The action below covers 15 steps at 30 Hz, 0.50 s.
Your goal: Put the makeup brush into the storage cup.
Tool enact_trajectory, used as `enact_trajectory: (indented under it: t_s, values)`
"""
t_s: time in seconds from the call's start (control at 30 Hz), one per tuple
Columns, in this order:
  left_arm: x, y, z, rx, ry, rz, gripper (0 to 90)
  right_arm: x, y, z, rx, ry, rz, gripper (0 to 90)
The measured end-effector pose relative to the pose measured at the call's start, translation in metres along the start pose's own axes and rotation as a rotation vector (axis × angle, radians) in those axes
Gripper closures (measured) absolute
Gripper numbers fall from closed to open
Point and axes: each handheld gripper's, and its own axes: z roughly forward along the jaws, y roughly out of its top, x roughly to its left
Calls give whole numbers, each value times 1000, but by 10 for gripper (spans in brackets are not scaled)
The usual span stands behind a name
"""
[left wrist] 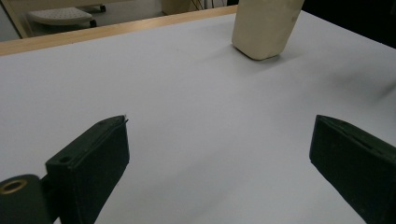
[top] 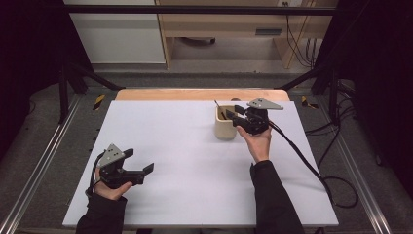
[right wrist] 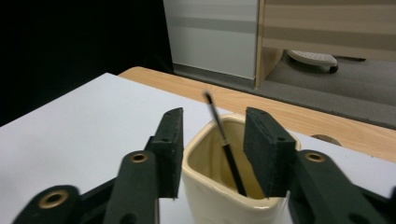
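Note:
A cream square cup (top: pixel 225 123) stands on the white table top (top: pixel 185 161) right of centre, toward the back. A thin black pen (top: pixel 219 109) leans inside it, its tip above the rim. My right gripper (top: pixel 234 112) hovers at the cup's right rim, open; in the right gripper view the pen (right wrist: pixel 224 140) stands free between the jaws above the cup (right wrist: pixel 219 196). My left gripper (top: pixel 140 161) rests low at the front left, open and empty, pointing at the far cup (left wrist: pixel 264 28).
A wooden strip (top: pixel 199 94) edges the table's back. Black cables (top: pixel 311 165) trail from the right gripper over the right side. Metal frame rails run along both sides, with a wooden shelf unit (top: pixel 229 29) behind.

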Motion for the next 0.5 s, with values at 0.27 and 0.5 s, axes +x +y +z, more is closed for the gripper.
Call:
enact_trajectory:
  t_s: [0.27, 0.5]
  values:
    - [-1, -1, 1, 2, 0, 0, 45, 1, 3, -20, -2, 12, -41, 347]
    - [-1, -1, 1, -1, 0, -3, 45, 6, -3, -38, 17, 34, -64, 260]
